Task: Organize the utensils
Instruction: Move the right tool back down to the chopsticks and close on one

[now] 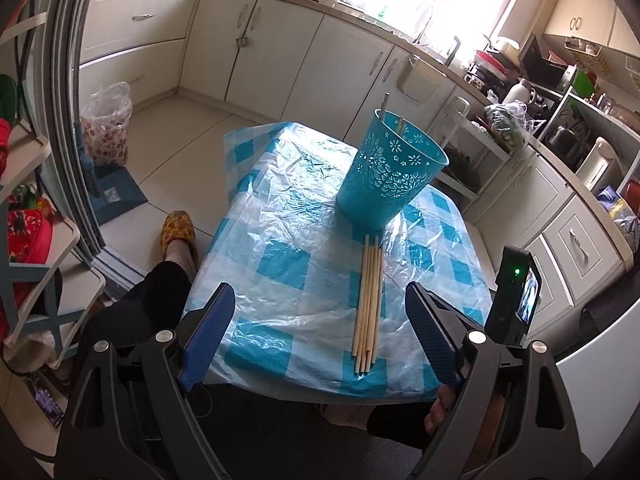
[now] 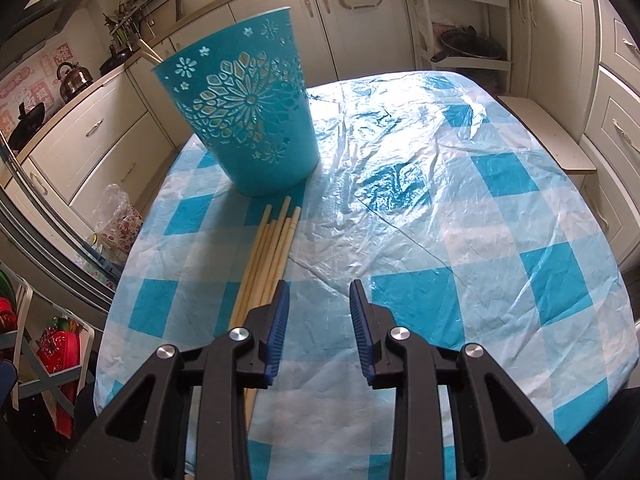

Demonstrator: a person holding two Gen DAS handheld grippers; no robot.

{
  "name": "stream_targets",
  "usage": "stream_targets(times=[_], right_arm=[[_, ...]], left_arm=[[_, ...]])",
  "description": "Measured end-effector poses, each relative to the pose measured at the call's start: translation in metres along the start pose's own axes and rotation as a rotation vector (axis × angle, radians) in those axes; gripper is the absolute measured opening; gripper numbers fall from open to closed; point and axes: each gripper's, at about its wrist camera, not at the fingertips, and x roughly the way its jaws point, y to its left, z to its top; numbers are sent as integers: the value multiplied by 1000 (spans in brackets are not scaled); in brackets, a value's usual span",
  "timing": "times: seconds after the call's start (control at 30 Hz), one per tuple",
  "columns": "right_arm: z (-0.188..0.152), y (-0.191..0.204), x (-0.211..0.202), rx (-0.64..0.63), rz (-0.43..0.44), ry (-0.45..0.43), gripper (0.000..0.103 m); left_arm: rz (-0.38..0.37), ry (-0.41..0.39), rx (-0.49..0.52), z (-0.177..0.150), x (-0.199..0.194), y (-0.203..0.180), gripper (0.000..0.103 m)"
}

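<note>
A teal cut-out bucket [image 1: 392, 172] [image 2: 244, 120] stands upright on the blue-and-white checked tablecloth [image 1: 280, 240] [image 2: 480, 220]. Two chopstick tips [image 1: 385, 104] [image 2: 148, 50] poke above its rim. Several pale wooden chopsticks [image 1: 370, 296] [image 2: 272, 248] lie side by side on the cloth just in front of the bucket. My left gripper [image 1: 318, 296] is wide open over the near edge of the table, the bundle lying ahead between its fingers, untouched. My right gripper [image 2: 319, 286] is partly open with nothing between its jaws; the bundle runs beside and under its left finger [image 2: 280, 312].
A person's dark-trousered leg and patterned slipper [image 1: 178, 232] are left of the table. A shelf rack [image 1: 32, 200] and a floral bag-lined bin [image 1: 106, 128] stand further left. Kitchen cabinets surround the table; a low bench [image 2: 548, 140] sits at its right. A black device with a green light [image 1: 516, 292] is nearby.
</note>
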Motion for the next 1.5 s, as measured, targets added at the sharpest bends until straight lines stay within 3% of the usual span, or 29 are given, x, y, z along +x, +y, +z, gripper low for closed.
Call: stream_targets(times=[0.3, 0.8, 0.97, 1.13, 1.27, 1.4, 1.5], right_arm=[[3, -2, 7, 6, 2, 5, 31], [13, 24, 42, -58, -26, 25, 30], [18, 29, 46, -96, -54, 15, 28], [15, 39, 49, -231, -80, 11, 23], [15, 40, 47, -354, -41, 42, 11], [18, 23, 43, -427, 8, 85, 9], [21, 9, 40, -395, 53, 114, 9]], left_arm=[[57, 43, -26, -7, 14, 20, 83], [65, 76, -9, -11, 26, 20, 83], [68, 87, -12, -11, 31, 21, 83], [71, 97, 3, -12, 35, 18, 83], [74, 107, 36, -9, 41, 15, 83], [84, 125, 100, 2, 60, 4, 83], [89, 139, 174, 12, 90, -16, 83]])
